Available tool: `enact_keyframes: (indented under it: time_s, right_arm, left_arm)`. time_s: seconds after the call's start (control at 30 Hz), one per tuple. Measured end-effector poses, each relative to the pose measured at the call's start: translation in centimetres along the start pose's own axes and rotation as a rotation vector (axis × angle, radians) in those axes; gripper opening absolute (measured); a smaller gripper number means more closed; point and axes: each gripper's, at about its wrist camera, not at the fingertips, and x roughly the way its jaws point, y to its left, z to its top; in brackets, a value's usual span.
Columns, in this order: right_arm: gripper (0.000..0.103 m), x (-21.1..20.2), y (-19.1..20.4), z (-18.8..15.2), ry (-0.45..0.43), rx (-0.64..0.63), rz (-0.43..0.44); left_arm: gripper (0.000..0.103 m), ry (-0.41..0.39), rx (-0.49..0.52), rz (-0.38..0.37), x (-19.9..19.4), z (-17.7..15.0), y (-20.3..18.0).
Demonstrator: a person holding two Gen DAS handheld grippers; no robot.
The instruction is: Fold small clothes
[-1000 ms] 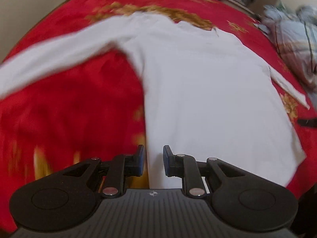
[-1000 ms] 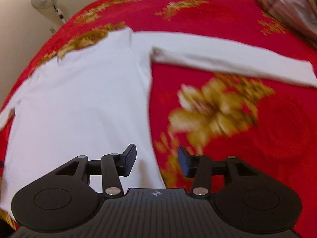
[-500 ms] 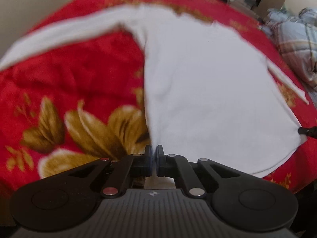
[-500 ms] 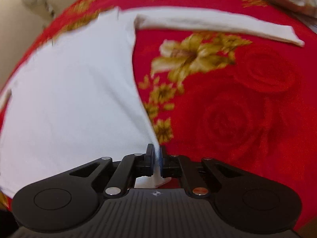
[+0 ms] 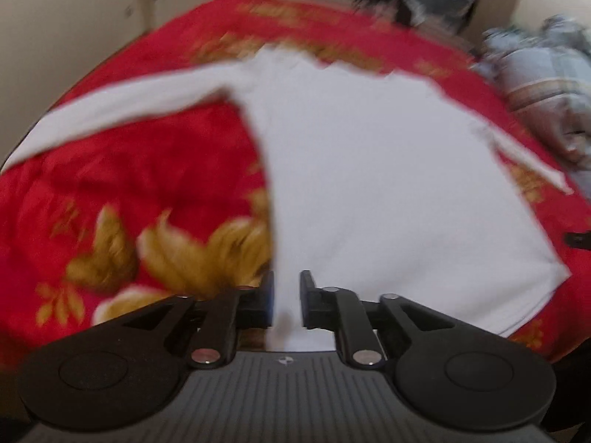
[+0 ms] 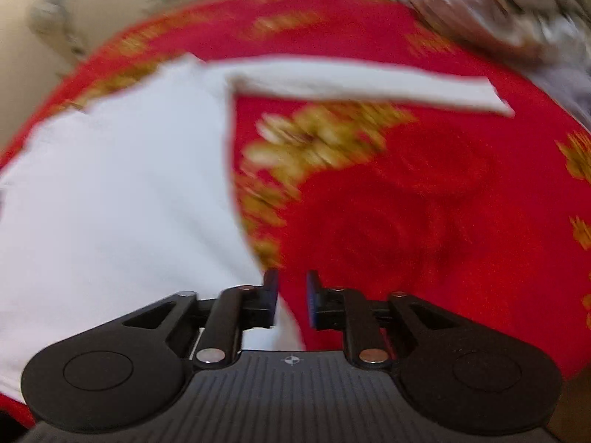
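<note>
A white long-sleeved shirt (image 5: pixel 388 184) lies spread flat on a red bedspread with gold flowers (image 5: pixel 129 192); it also shows in the right wrist view (image 6: pixel 122 199). My left gripper (image 5: pixel 287 297) is open over the shirt's bottom left hem corner, with white cloth between the jaws. My right gripper (image 6: pixel 292 297) is open over the bottom right hem corner, the hem edge under its left finger (image 6: pixel 267 301). One sleeve (image 5: pixel 122 107) stretches out left, the other sleeve (image 6: pixel 369 83) out right. Both views are motion-blurred.
A crumpled plaid blanket (image 5: pixel 546 81) lies at the bed's far right, also seen in the right wrist view (image 6: pixel 517 11). A standing fan (image 6: pixel 55 26) stands by the cream wall. The right gripper's tip (image 5: pixel 578 238) pokes in at the left view's right edge.
Both grippers were open, shut on the shirt's bottom hem corners half a second ago, and are now open again. The shirt body looks pulled flatter toward me.
</note>
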Motion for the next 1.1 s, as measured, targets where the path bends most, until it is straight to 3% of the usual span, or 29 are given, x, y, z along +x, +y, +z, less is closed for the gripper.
enact_keyframes:
  time_s: [0.07,0.1,0.17,0.2,0.27,0.4,0.53,0.63,0.7,0.87,1.03,1.1]
  right_arm:
    - [0.03,0.2,1.1,-0.2,0.004,-0.032,0.078]
    - [0.035,1.1,1.5,-0.4,0.051,-0.035,0.108]
    - [0.039,3.6,1.8,-1.2,0.182,-0.03,0.087]
    - [0.039,4.5,1.7,-1.6,0.218,-0.024,0.059]
    - [0.04,4.1,2.1,-1.1,0.183,-0.026,0.06]
    - [0.041,1.9,3.3,0.3,0.017,-0.045,0.133]
    - [0.043,1.5,4.9,1.8,-0.094,-0.068,0.174]
    - [0.044,1.2,6.7,2.6,-0.176,-0.107,0.196]
    - [0.044,1.0,7.5,3.1,-0.21,-0.1,0.226]
    - [0.044,0.0,8.9,4.6,-0.29,-0.069,0.252]
    - [0.046,-1.5,9.2,7.5,-0.4,-0.106,0.236]
    - [0.049,-1.9,8.9,9.1,-0.435,-0.127,0.214]
  left_arm:
    - [0.023,0.035,-0.003,-0.057,0.5,-0.3,-0.6]
    - [0.027,0.09,-0.015,-0.078,1.4,-0.5,-0.8]
    - [0.029,0.24,-0.023,-0.064,4.1,-1.2,-1.0]
    - [0.028,0.265,-0.018,-0.046,4.7,-1.6,-1.0]
    - [0.029,0.221,-0.01,-0.045,4.0,-1.2,-1.4]
    - [0.036,0.087,-0.005,-0.057,2.5,-0.1,-1.9]
    - [0.038,-0.014,-0.003,-0.031,1.7,1.1,-2.7]
    - [0.047,-0.077,0.005,-0.007,1.7,1.6,-3.3]
    - [0.052,-0.114,0.01,0.007,1.7,1.9,-3.3]
    - [0.053,-0.19,0.049,0.047,0.4,2.2,-4.3]
    - [0.054,-0.284,0.131,0.094,-1.7,6.4,-5.3]
    - [0.059,-0.33,0.139,0.092,-2.5,8.8,-5.3]
